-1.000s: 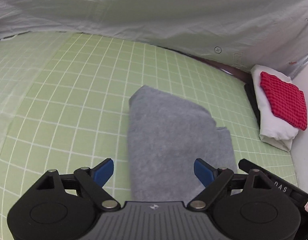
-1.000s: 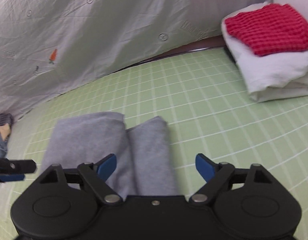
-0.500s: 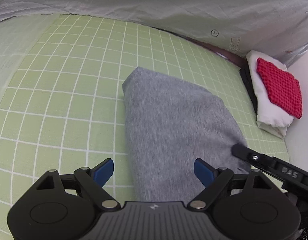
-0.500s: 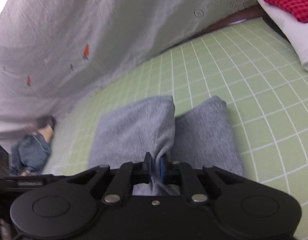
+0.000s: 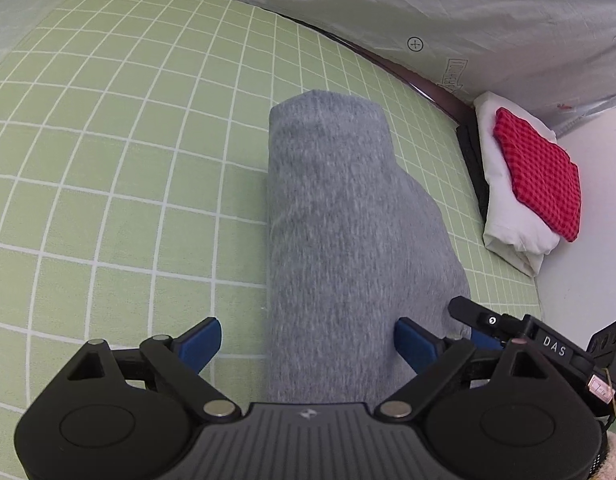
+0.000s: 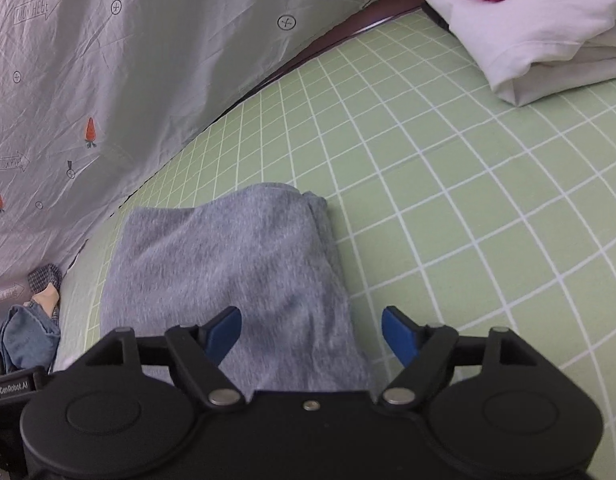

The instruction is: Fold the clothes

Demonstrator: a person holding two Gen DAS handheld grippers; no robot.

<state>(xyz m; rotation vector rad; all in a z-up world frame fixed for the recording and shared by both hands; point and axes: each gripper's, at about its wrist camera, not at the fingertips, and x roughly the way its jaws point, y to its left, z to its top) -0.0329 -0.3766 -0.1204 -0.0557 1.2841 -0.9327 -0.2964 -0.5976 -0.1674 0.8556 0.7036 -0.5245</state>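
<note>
Both blue-padded grippers, left (image 5: 308, 340) and right (image 6: 312, 330), hover spread wide and empty over a folded grey knit garment (image 5: 340, 216) on the green grid-patterned sheet (image 5: 127, 160), edges apparently aligned, so any pressing should be light.

One folded grey garment (image 5: 348, 248) lies at centre. At two o'clock sits one stack of two folded pieces — one red checked cloth (image 5: 542, 178) on one white garment (image 5: 508, 224). One denim bundle (image 6: 25, 338) at nine o'clock.
</note>
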